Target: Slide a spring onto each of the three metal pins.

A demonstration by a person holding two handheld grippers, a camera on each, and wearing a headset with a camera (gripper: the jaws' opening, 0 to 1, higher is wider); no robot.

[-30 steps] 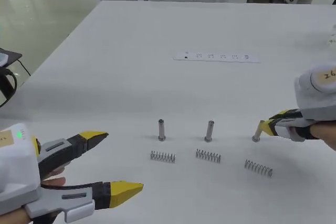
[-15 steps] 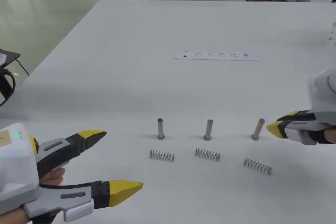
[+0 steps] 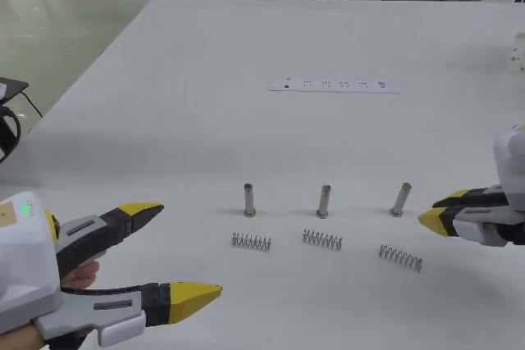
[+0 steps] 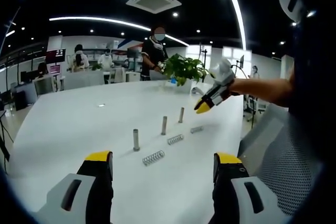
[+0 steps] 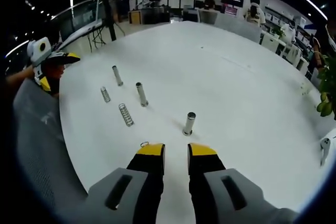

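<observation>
White table (image 3: 246, 120), rightmost pin (image 5: 189, 123) just ahead of right gripper (image 5: 176, 149), jaws narrowly parted, empty; left gripper (image 4: 163, 157) jaws wide, empty.

Silver-grey metal pins (image 3: 323, 201) and springs (image 3: 321, 240) on a plain white table (image 3: 246, 120); the left hand-held gripper (image 3: 187, 250) and right hand-held gripper (image 3: 428, 210) are grey-black with yellow tips.

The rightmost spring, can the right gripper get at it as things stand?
Probably yes: the right gripper hovers just beside the rightmost spring, which lies on bare table, nothing between them.
</observation>
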